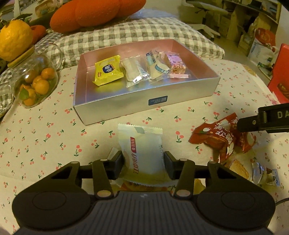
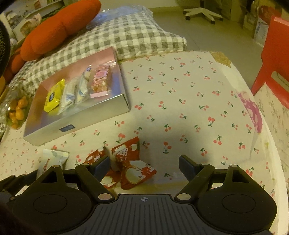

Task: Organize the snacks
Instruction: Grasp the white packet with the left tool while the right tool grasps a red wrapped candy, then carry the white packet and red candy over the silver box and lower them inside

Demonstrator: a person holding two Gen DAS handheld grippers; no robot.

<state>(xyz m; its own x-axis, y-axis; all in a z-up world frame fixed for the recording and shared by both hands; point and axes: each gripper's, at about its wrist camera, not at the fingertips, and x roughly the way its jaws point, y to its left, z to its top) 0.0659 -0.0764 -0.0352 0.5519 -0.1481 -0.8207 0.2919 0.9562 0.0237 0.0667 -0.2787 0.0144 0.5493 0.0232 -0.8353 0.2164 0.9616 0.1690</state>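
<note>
My left gripper [image 1: 144,160] is shut on a white snack packet [image 1: 142,150] with a red label, just in front of the silver box [image 1: 126,106]. The box holds a yellow packet [image 1: 107,71], two clear-wrapped snacks [image 1: 134,72] and a pink nougat bar [image 1: 175,65]. My right gripper [image 2: 144,162] is open over the red snack packets [image 2: 130,162], its left finger beside them. In the left wrist view the red packets [image 1: 216,137] lie right of the white one, with the right gripper's finger [image 1: 252,123] above them. The box [image 2: 45,132] and white packet [image 2: 52,159] show in the right view too.
A glass jar of small oranges [image 1: 36,85] stands left of the box. A grey checked pillow [image 1: 126,34] and an orange cushion [image 1: 94,12] lie behind it. More wrapped snacks [image 1: 261,173] lie at the right. A red stool [image 2: 274,54] stands beyond the cherry-print cloth's right edge.
</note>
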